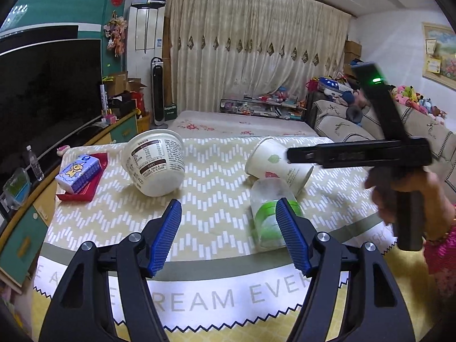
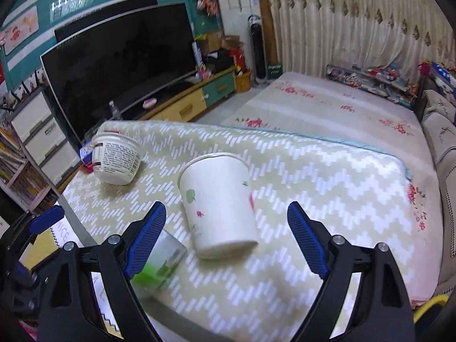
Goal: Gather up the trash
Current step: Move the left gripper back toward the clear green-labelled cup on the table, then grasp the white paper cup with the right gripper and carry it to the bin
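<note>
blue ribbed pads line both pairs of tongs, and both stand open with nothing between the pads. the left tongs point(image 1: 228, 219) hang over the patterned cloth point(image 1: 216, 199) on the bench, their right pad just in front of the clear plastic cup point(image 1: 266, 213), which lies on its side with a green band round it. the right tongs point(image 2: 226, 228) frame the white paper cup point(image 2: 219, 199), also tipped over and resting against the clear one – neither is touched yet. farther off lies the noodle bowl point(image 1: 155, 162) on its side, and beyond it a blue tissue pack point(image 1: 78, 175) on a red tray point(image 1: 88, 192). all three containers look light, thin-walled and easy to crush – a gentle pinch across the rim or mid-wall seems safest, since a round side may roll away. the clear cup is blurred and partly behind a pad in both views; whether anything is left inside the cups cannot be told.
</note>
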Tool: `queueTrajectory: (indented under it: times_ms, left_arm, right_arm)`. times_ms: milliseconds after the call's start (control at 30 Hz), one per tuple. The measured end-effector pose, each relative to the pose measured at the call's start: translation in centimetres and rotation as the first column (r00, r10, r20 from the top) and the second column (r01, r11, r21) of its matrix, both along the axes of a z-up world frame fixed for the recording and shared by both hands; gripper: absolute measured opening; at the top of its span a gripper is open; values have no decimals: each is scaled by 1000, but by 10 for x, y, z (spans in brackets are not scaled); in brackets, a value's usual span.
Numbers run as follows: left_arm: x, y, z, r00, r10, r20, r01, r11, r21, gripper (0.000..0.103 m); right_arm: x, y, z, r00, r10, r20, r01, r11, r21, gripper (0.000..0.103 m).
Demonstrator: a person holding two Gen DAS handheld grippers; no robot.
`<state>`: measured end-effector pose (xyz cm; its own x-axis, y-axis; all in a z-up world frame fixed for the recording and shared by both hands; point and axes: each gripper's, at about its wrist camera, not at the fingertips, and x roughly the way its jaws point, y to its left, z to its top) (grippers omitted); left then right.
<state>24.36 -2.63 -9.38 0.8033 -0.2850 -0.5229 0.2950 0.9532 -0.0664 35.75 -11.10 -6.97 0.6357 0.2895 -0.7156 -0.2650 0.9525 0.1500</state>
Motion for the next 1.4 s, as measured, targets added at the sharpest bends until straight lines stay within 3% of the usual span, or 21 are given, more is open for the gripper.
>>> queueTrajectory:
  times_ms: [333, 367, 400, 500, 733, 967, 1133, 1400]
  left_arm:
    - [3, 2, -2, 1000, 4, -20, -5, 999, -33, 69]
    - [3, 2, -3, 1000, 4, -20, -4, 1000, -31, 69]
    - [3, 1, -3, 1000, 2, -21, -3, 1000, -29, 69]
    - [4, -1, -5, 1000, 0, -25, -1, 1000, -21, 69]
    - [4, -3, -6, 1000, -3, -26, 3, 1000, -14, 69]
    - [4, -5, -8, 1000, -11, -28, 11, 1000, -6, 69]
    - [1, -7, -7, 1000, -19, -21, 19, 1000, -2, 69]
    - [2, -7, -10, 999, -18, -35, 18, 1000, 1, 69]
  right_arm:
    - [28, 14, -27, 997, 15, -71, -16, 1000, -15, 82]
    - [28, 14, -28, 997, 13, -77, -14, 1000, -22, 78]
    - [28, 15, -28, 997, 14, -79, -16, 1000, -24, 65]
    - [22, 15, -23, 998, -2, -58, 0, 999, -33, 61]
    - [-25, -7, 15, 999, -32, 28, 32, 999, -1, 61]
    - [-97, -44, 41, 991, -77, 113, 77, 997, 6, 61]
    - [-146, -90, 39, 973, -189, 136, 191, 982, 2, 61]
    - [-210, -183, 3, 896, -434, 92, 435, 900, -1, 62]
